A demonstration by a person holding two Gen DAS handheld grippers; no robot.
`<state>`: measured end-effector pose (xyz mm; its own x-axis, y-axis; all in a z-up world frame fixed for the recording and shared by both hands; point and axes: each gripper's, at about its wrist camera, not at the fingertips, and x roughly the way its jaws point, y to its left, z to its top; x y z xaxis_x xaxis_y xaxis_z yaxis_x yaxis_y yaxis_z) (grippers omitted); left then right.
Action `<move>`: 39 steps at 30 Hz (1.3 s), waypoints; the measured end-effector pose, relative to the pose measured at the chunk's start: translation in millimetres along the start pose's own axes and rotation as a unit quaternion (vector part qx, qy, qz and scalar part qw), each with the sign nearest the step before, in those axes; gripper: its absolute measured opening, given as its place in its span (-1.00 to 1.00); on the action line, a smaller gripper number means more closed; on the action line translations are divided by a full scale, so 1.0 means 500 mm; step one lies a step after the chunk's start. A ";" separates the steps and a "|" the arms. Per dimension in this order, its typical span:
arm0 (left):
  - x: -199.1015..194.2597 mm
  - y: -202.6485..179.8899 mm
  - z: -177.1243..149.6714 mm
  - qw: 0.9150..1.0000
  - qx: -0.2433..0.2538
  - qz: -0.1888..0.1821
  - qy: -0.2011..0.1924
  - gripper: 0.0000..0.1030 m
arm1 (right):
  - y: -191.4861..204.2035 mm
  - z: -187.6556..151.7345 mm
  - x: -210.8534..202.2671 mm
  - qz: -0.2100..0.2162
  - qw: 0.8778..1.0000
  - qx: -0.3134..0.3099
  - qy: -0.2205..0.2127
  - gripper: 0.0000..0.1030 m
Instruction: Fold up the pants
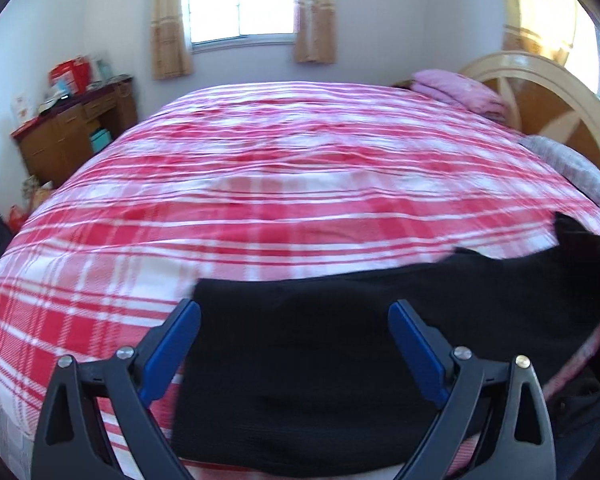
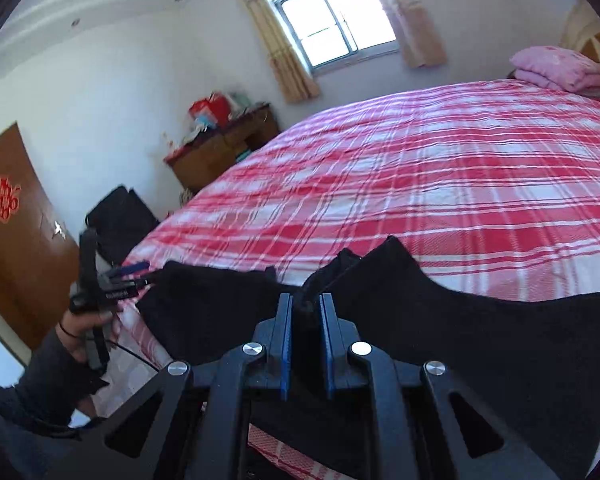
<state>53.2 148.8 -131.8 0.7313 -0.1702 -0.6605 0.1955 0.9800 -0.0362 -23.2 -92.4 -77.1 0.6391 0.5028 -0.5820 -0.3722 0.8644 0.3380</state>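
Observation:
Black pants (image 1: 320,360) lie on the red-and-white plaid bed (image 1: 280,184) near its front edge. My left gripper (image 1: 294,312) hovers over their left end, jaws wide open and nothing between the blue pads (image 1: 188,320). In the right wrist view my right gripper (image 2: 306,304) is shut on a bunched fold of the pants (image 2: 460,340), which is lifted into a peak and drapes down on both sides. The same view shows the left gripper (image 2: 146,274) side-on at the pants' left end, held by a hand (image 2: 84,328).
A pink folded quilt (image 1: 460,88) and a curved wooden headboard (image 1: 540,80) are at the bed's far right. A cluttered wooden desk (image 2: 220,148) stands against the window wall, with a black bag (image 2: 120,216) on the floor and a brown door (image 2: 16,232) at left.

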 end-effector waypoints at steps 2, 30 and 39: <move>0.005 -0.027 -0.003 0.999 0.000 -0.031 0.009 0.90 | 0.011 -0.008 0.029 0.004 1.000 -0.014 0.023 -0.75; 0.105 -0.354 0.021 0.951 -0.038 -0.287 0.107 0.89 | 0.022 -0.082 0.016 -0.013 0.988 -0.114 0.105 -0.11; 0.110 -0.318 0.033 0.962 -0.045 -0.254 0.090 0.89 | 0.054 -0.107 0.100 -0.035 0.973 -0.152 0.171 -0.71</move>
<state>73.1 -17.9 -150.3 0.4300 -0.6162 -0.6598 0.4341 0.7819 -0.4474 -37.5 -43.8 -136.8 0.4278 0.3676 -0.8257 -0.5505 0.8305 0.0845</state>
